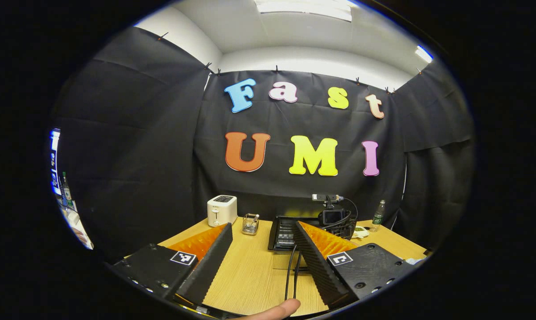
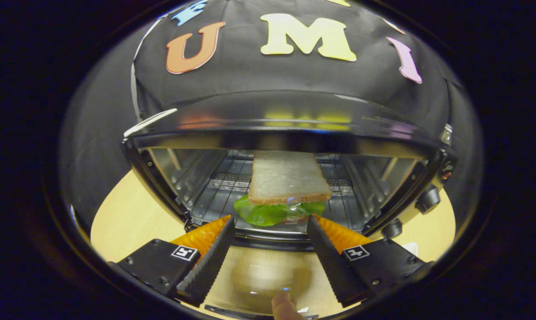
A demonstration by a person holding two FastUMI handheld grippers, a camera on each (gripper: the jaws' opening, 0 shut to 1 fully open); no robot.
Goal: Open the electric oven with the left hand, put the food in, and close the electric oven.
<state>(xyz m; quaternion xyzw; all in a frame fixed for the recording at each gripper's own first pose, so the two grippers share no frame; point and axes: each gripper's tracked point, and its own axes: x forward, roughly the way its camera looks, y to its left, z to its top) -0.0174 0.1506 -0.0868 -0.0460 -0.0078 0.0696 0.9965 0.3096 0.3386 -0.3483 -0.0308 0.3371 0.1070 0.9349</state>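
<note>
The electric oven stands right in front of me with its door down. A sandwich, with a bread slice on top and green lettuce under it, lies on the wire rack just inside the opening. My right gripper is open, its fingertips flanking the sandwich's front edge without pressing on it. The lowered glass door lies under this gripper. My left gripper is open and holds nothing above the wooden table. Farther back, the oven is partly hidden by a finger.
At the back of the table stand a white toaster, a small glass container, a camera on a stand and a bottle. Cables run toward me. Oven knobs sit on its right side. A person's fingertip is at the bottom.
</note>
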